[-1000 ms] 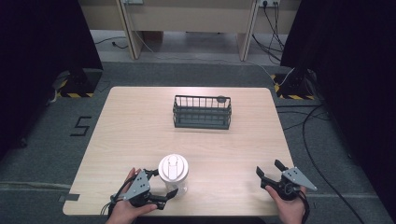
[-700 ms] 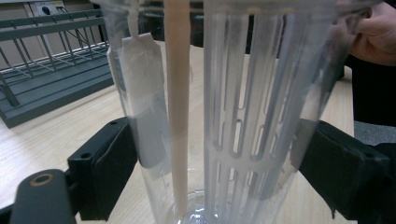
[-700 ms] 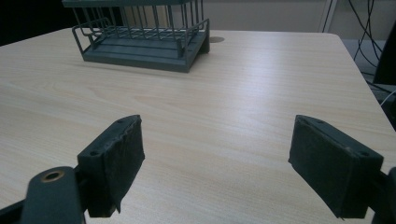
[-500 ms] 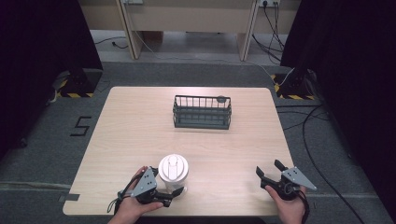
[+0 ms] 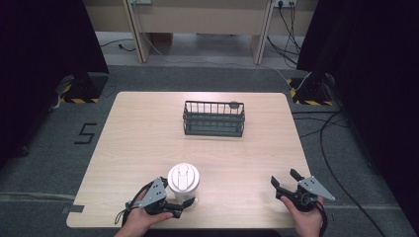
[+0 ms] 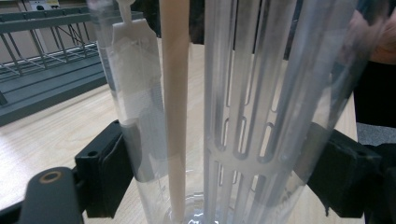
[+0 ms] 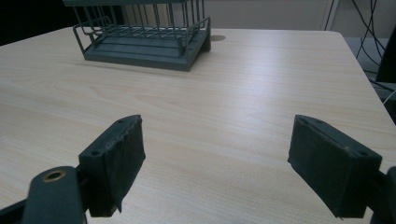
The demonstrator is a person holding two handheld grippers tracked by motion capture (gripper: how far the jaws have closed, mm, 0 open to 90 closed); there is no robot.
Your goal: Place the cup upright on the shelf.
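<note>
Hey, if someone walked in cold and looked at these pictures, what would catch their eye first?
Probably the clear plastic bottle with its white lid, standing near the front edge of the wooden table, with the left claw closed around its base. Farther back sits a dark grey wire basket. At the front right corner, the right claw is open, holding nothing.

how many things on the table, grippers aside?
2: a clear bottle with a white lid at the near edge, between the left gripper's jaws, and a dark wire basket toward the far side. None seems hidden.
</note>
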